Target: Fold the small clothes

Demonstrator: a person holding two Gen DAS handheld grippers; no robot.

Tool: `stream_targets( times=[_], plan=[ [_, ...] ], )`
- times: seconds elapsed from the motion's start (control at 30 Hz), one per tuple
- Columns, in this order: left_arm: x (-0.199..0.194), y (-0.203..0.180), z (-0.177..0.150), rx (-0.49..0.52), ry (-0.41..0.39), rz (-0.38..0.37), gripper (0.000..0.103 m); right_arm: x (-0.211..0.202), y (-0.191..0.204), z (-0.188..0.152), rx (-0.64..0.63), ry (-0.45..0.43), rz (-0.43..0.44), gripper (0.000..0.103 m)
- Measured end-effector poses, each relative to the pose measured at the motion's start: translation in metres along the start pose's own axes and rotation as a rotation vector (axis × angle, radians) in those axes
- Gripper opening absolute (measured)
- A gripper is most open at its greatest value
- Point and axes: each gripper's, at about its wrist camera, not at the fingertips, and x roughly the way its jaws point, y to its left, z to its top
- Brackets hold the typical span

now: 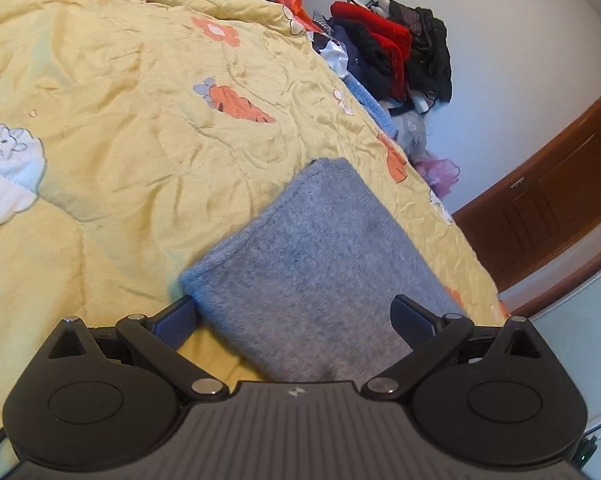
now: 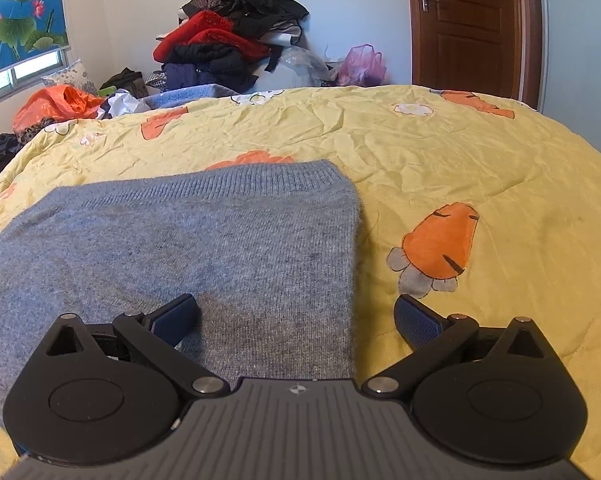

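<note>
A folded grey knit garment lies flat on the yellow quilt. My left gripper is open at the garment's near end; the cloth lies between the spread fingers, the left fingertip partly under its corner. In the right wrist view the same grey garment shows its ribbed hem at the far edge. My right gripper is open over the garment's right edge, its left finger above the knit and its right finger above the quilt.
A heap of red and black clothes is piled beyond the bed's far side, with an orange bag and a pink bag. A brown wooden door stands at the back right. The quilt carries carrot prints.
</note>
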Motion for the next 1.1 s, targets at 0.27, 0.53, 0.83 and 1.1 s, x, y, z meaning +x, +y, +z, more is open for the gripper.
stream_targets(
  times=[0.27,0.53,0.83,1.1],
  plan=[
    [0.016,-0.012,0.001,0.081,-0.05,0.055,0.088,-0.002,-0.004,0.0,0.021,-0.009,0.017,0.103],
    [0.028,-0.021,-0.002,0.157,-0.096,0.07,0.089,-0.002,-0.004,-0.001,0.021,-0.009,0.017,0.103],
    [0.012,-0.009,-0.014,0.111,-0.101,0.007,0.089,-0.002,-0.004,-0.001,0.019,-0.008,0.015,0.103],
    [0.049,-0.02,0.009,0.131,-0.166,0.081,0.074,-0.002,-0.003,-0.001,0.016,-0.007,0.01,0.103]
  ],
)
